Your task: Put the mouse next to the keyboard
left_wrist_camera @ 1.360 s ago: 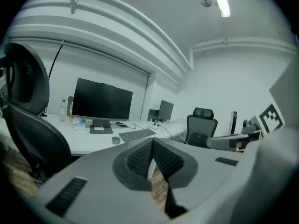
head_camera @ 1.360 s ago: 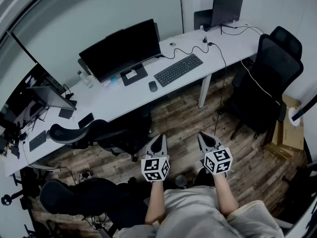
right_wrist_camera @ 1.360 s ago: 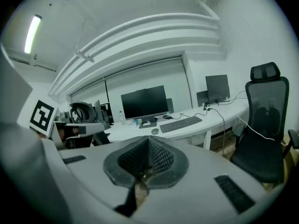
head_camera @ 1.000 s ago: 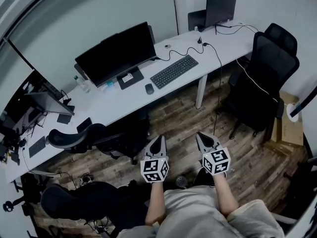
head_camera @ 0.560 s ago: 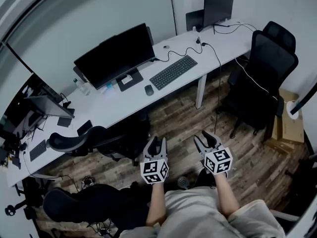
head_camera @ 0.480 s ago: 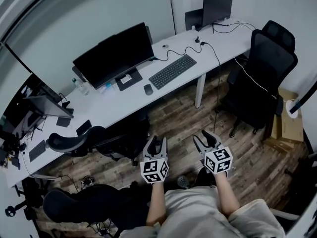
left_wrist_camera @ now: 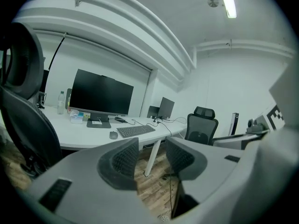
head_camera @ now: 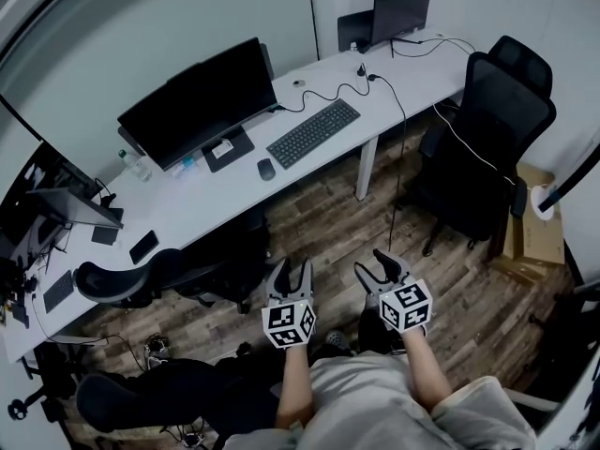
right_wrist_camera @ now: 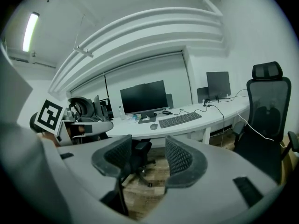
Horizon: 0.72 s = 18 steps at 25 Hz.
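Observation:
A dark mouse (head_camera: pixel 266 168) lies on the long white desk (head_camera: pixel 216 204), just left of the black keyboard (head_camera: pixel 312 132) and a small gap apart from it. Both also show far off in the left gripper view, mouse (left_wrist_camera: pixel 113 135) and keyboard (left_wrist_camera: pixel 135 130), and in the right gripper view, mouse (right_wrist_camera: pixel 153 126) and keyboard (right_wrist_camera: pixel 180 119). My left gripper (head_camera: pixel 289 275) and right gripper (head_camera: pixel 382 265) hover over the wooden floor, well short of the desk. Their jaws are opening, with nothing between them.
A large black monitor (head_camera: pixel 197 101) stands behind the keyboard, with a smaller monitor (head_camera: pixel 401 9) at the desk's far right end. Black office chairs stand at the right (head_camera: pixel 483 148) and at the near left (head_camera: pixel 169 275). Cables hang off the desk. A cardboard box (head_camera: pixel 534 232) sits on the floor at the right.
Both grippers' jaws have gone from shut to spread apart. The view has swung a little, so the desk sits further left in the head view.

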### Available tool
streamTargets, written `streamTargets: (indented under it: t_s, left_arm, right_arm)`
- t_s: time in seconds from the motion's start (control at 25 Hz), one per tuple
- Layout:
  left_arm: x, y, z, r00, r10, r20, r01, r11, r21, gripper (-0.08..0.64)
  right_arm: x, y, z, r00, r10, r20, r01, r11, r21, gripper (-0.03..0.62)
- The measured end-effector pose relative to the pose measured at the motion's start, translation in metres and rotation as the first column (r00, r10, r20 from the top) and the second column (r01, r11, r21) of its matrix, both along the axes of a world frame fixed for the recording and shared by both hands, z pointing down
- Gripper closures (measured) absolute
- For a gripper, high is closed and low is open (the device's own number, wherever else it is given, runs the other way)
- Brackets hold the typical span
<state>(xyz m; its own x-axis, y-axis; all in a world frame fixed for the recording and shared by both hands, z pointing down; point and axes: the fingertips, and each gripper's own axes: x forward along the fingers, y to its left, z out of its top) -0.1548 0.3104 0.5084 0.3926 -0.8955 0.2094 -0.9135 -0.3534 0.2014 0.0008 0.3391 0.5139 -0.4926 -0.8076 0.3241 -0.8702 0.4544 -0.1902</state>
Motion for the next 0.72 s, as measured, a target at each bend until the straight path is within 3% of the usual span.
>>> streamTargets:
  t_s: [0.44, 0.72]
  left_arm:
    - [0.036, -0.077, 0.024, 0.999, 0.008, 0.032, -0.006, 0.997, -0.079, 0.374]
    - [0.07, -0.144, 0.012, 0.998, -0.004, 0.061, 0.008, 0.997, -0.075, 0.374]
  right_arm:
    - [0.026, -0.075, 0.031, 1.0, -0.015, 0.014, 0.017, 0.996, -0.084, 0.336]
    - [0.057, -0.151, 0.02, 0.999, -0.032, 0.02, 0.034, 0.997, -0.064, 0.336]
